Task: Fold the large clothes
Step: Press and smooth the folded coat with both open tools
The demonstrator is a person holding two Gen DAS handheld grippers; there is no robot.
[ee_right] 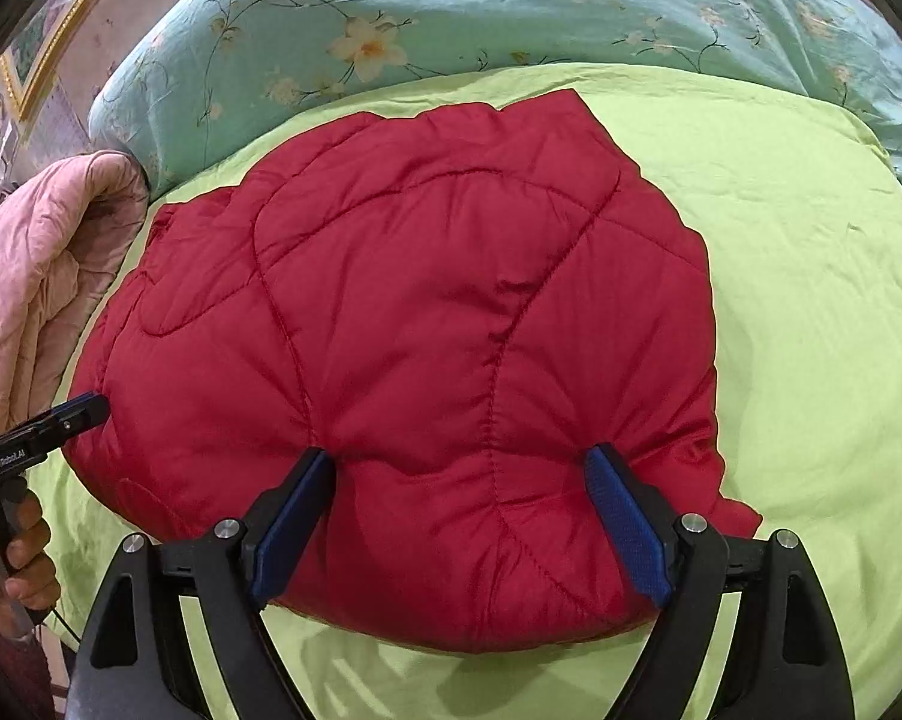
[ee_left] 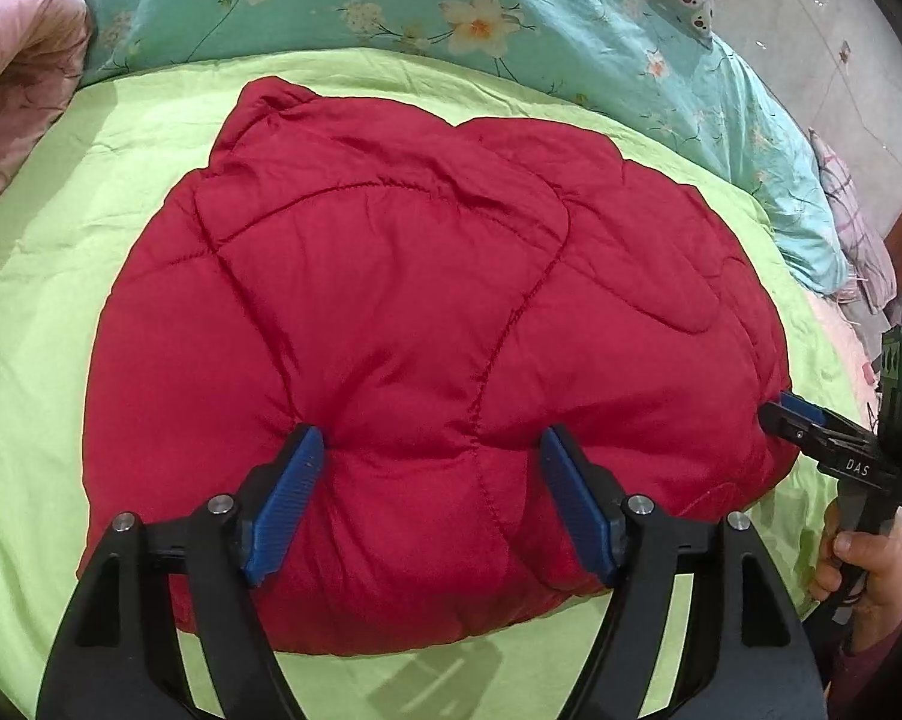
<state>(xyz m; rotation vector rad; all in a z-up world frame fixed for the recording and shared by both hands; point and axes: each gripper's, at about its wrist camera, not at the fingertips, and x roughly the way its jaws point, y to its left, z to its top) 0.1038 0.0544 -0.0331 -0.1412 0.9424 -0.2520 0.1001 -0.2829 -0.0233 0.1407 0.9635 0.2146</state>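
Note:
A red quilted puffer jacket [ee_left: 427, 312] lies folded into a thick bundle on the lime green bedspread [ee_left: 61, 252]. My left gripper [ee_left: 432, 438] is open, its blue-padded fingers pressed down into the jacket's near edge with padding bulging between them. My right gripper [ee_right: 463, 459] is open in the same way on the jacket [ee_right: 439, 312]. In the left wrist view the right gripper [ee_left: 778, 414] touches the jacket's right edge. In the right wrist view the left gripper [ee_right: 91, 408] touches its left edge.
A teal floral quilt [ee_left: 391, 6] runs along the far side of the bed. A pink quilt [ee_right: 37, 264] is heaped at the left in the right wrist view. The green bedspread [ee_right: 811, 300] stretches to the right of the jacket.

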